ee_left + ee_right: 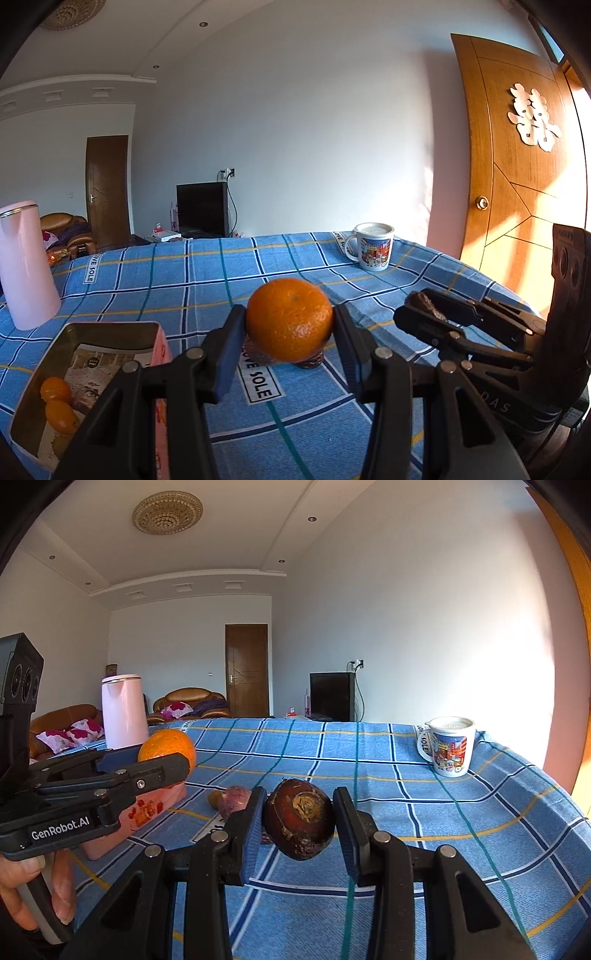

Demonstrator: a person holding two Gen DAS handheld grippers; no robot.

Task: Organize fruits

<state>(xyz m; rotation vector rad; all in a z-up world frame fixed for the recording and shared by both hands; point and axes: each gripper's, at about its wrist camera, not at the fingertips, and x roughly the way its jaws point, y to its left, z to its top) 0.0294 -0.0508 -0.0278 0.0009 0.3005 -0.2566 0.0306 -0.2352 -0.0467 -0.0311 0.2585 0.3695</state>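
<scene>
My left gripper [290, 325] is shut on an orange [289, 319] and holds it above the blue checked tablecloth [207, 280]. The orange also shows in the right wrist view [168, 747]. My right gripper [299, 818] is shut on a dark brown round fruit [300, 819], held above the cloth. The right gripper shows at the right of the left wrist view [424, 306]. A pink tin box [33, 380] at the lower left holds two small orange kumquats [57, 400]. Small purplish fruits [231, 801] lie on the cloth below the held orange.
A pink kettle [26, 266] stands at the left. A printed mug [373, 247] stands at the far right of the table. A wooden door [517, 177] is close on the right. The table's right edge drops off near the door.
</scene>
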